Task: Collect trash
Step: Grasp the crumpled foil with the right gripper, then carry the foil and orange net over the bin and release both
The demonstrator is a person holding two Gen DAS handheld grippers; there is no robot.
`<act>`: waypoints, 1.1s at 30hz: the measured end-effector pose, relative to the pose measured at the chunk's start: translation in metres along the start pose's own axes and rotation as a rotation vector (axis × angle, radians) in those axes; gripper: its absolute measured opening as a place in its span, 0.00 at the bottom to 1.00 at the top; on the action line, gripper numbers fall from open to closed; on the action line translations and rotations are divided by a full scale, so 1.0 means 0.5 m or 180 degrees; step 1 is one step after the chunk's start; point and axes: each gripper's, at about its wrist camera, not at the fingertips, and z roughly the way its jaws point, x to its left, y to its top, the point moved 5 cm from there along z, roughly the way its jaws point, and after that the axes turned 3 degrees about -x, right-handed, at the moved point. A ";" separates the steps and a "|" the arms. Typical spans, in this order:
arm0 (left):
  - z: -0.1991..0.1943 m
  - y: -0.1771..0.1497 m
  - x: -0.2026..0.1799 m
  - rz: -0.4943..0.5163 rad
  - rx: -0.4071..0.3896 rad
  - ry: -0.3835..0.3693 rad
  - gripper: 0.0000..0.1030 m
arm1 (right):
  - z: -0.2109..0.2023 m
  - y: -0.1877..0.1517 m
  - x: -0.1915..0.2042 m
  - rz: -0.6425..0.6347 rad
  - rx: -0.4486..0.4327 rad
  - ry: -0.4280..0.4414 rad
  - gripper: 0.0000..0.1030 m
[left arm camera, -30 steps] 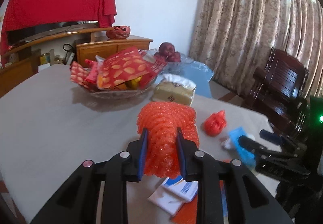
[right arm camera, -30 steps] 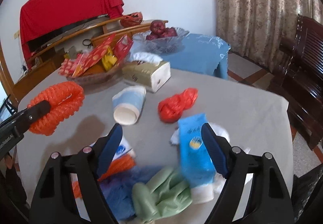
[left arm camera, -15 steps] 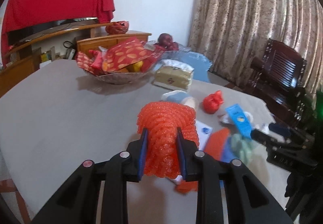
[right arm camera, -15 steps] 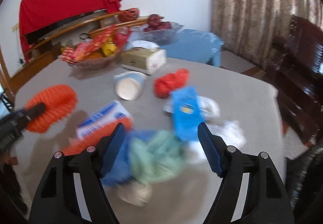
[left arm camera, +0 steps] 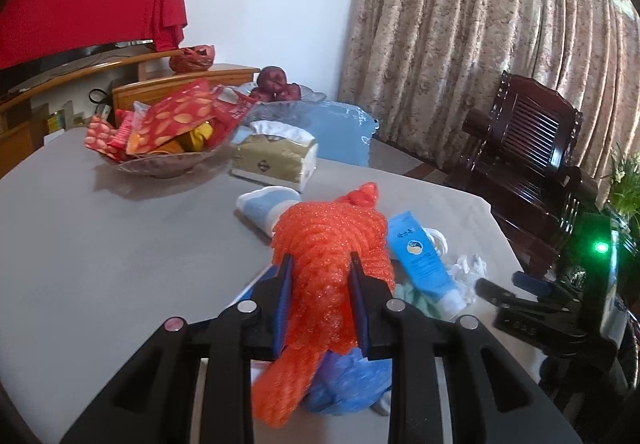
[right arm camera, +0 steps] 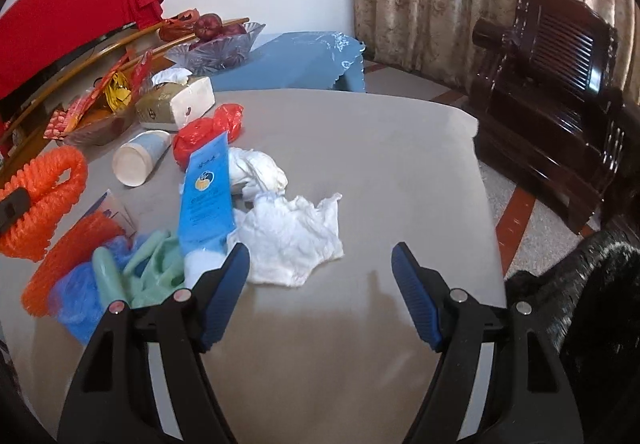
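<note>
Left gripper [left arm camera: 320,264] had its fingers [left arm camera: 285,296] clamped on an orange foam net sleeve [left arm camera: 328,244], held above the grey worktop [left arm camera: 120,244] with the trash pile under and beyond it. Right gripper [right arm camera: 320,264] had its fingers [right arm camera: 224,292] wide apart, having just closed a little, with nothing between them but bare worktop; the left fingertip lay just over the edge of a crumpled white tissue [right arm camera: 292,240]. The trash sat grouped at the near middle of the worktop: a blue tube [right arm camera: 208,191] with a round orange-and-white emblem and white characters too small to read, lying across a second wad of white tissue [right arm camera: 256,171]; a pale green rubber glove [right arm camera: 148,268] touching the tube's cap end; blue crinkled plastic [right arm camera: 76,296] beside the glove; another orange net sleeve [right arm camera: 68,256] against the blue plastic; a paper cup [right arm camera: 140,159] on its side; a knotted red plastic bag [right arm camera: 208,127] between cup and tube. A white-and-blue printed carton [right arm camera: 116,211] showed partly beneath the net, its print illegible. Further back stood a gold tissue pack [left arm camera: 276,159] bearing a small dark round logo, unreadable, and a glass bowl [left arm camera: 160,167] of red snack packets. A dark wooden chair [right arm camera: 552,91] stood off the worktop before patterned curtains [left arm camera: 480,43].
</note>
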 end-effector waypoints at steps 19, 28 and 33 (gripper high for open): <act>-0.027 0.029 -0.056 0.0138 -0.0070 -0.0116 0.26 | -0.134 0.070 0.011 -0.0115 -0.0284 0.0526 0.13; -0.068 0.050 -0.183 0.0253 -0.0162 -0.0466 0.26 | -0.306 0.083 -0.083 -0.0033 -0.0638 0.0339 0.13; -0.085 0.038 -0.285 0.0364 -0.0136 -0.0753 0.26 | -0.384 0.049 -0.167 0.0059 -0.0706 0.0133 0.13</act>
